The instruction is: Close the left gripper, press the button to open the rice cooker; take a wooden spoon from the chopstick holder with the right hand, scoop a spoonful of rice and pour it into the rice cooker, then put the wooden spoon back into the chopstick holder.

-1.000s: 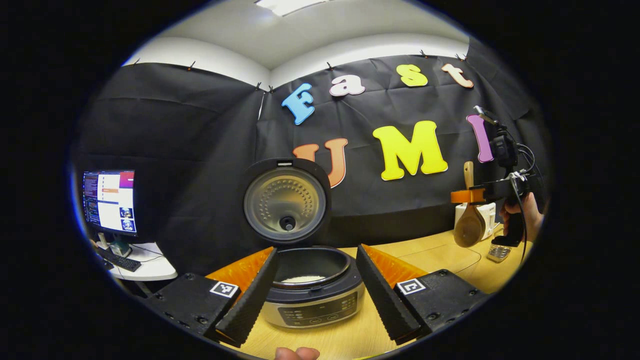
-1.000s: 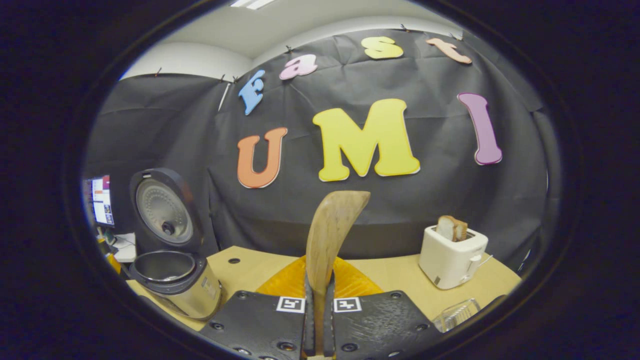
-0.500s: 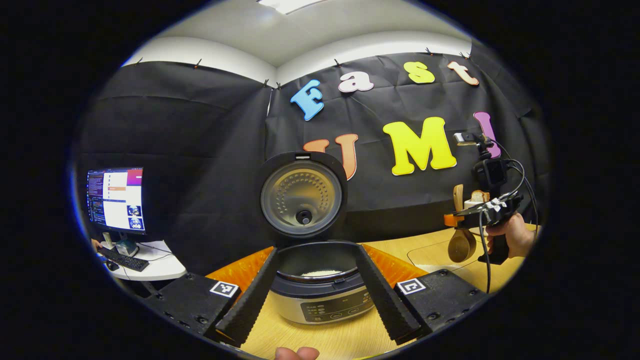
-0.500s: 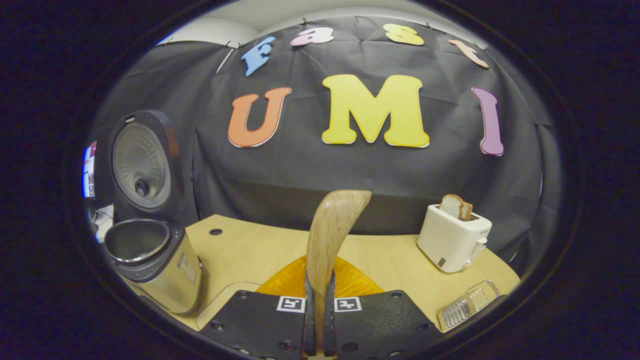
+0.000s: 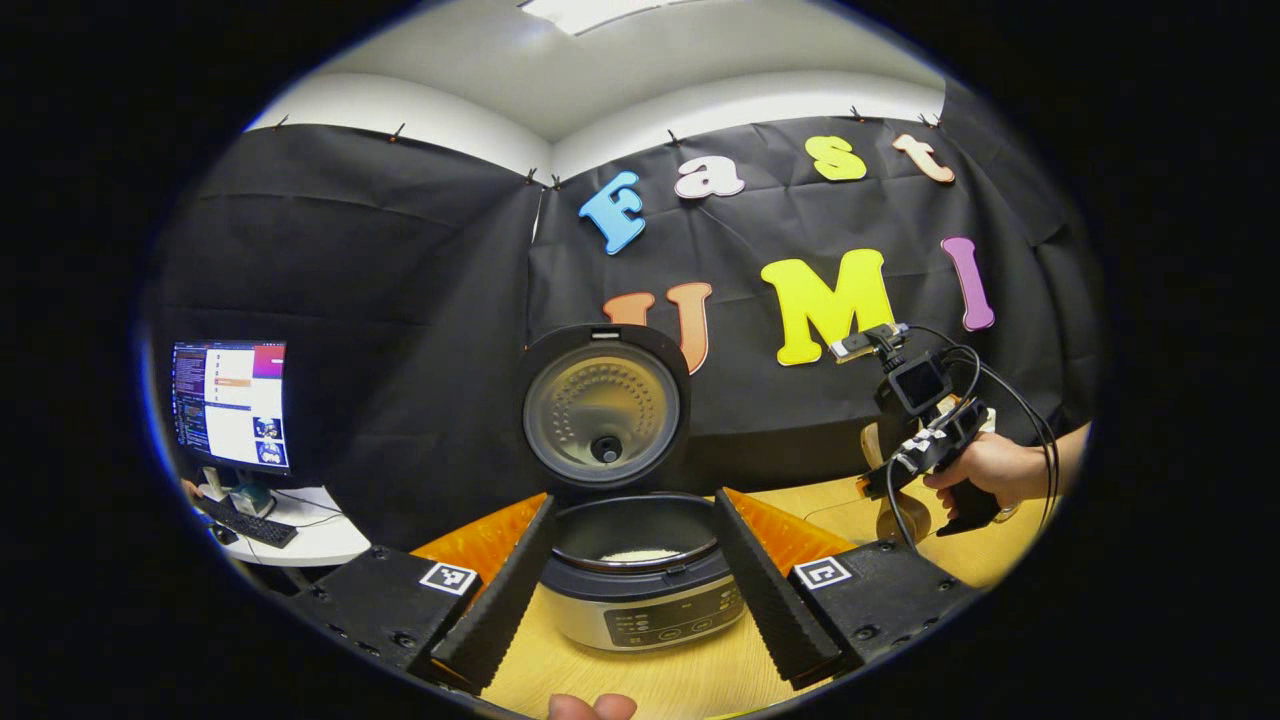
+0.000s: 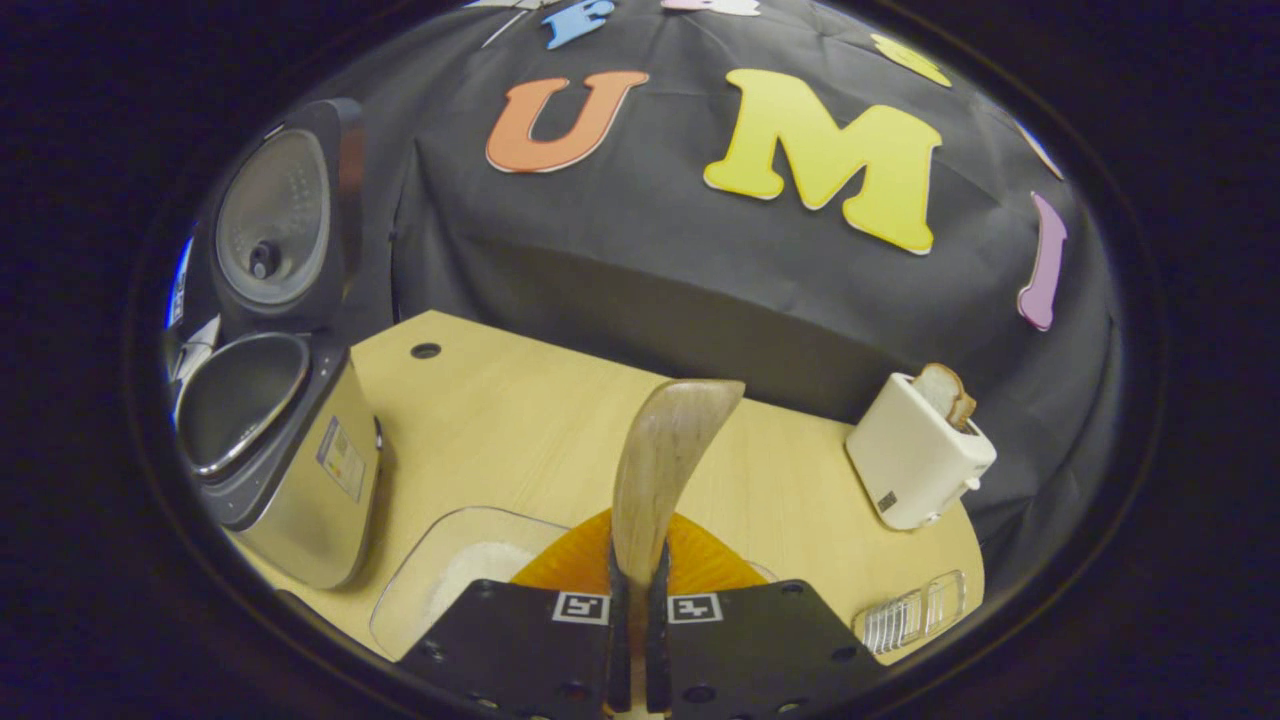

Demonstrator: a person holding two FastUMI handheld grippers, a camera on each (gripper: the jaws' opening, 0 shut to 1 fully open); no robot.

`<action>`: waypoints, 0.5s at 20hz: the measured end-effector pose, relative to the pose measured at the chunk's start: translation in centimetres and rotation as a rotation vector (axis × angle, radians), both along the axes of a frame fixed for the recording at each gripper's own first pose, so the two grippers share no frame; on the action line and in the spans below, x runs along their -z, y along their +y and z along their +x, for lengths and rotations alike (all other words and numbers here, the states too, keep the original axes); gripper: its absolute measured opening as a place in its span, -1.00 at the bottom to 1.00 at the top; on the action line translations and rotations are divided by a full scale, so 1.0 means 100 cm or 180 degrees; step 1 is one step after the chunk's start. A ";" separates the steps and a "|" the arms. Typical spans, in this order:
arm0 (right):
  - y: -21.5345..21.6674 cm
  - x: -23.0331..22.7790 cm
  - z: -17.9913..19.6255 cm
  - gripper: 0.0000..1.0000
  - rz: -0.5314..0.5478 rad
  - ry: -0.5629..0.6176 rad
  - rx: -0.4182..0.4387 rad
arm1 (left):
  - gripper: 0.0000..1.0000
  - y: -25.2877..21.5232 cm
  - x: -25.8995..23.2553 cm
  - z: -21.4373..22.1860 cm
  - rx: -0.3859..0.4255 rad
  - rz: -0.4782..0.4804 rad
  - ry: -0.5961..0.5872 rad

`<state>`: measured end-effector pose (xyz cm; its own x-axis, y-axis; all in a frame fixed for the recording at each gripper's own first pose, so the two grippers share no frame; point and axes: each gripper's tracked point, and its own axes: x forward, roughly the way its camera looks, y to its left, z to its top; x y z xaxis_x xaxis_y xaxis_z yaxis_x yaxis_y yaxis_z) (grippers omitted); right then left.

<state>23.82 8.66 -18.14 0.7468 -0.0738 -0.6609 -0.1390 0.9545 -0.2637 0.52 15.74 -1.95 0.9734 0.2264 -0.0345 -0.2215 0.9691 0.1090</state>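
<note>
Pale wooden spoon (image 6: 662,470), bowl up

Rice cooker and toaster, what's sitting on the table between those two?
In the right gripper view, bare table lies between the rice cooker and the toaster; nearer the camera, the wooden spoon rises over a clear rice container.

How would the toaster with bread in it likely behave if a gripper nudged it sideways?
The toaster looks like a smooth plastic box standing on the bare wooden table, so it would probably slide rather than tip. It seems fairly light for its size. The bread slice sticks out of the slot and might wobble.
</note>
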 end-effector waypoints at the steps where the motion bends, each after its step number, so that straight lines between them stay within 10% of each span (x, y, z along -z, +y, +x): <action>1: 0.002 0.005 -0.003 -0.87 0.0052 0.0049 0.0011 | 0.98 0.004 -0.002 -0.002 -0.0028 0.0016 -0.0007; 10: -0.024 0.004 -0.012 -0.84 0.0124 0.0073 0.0215 | 0.98 0.010 -0.004 -0.004 -0.0057 -0.0044 -0.0035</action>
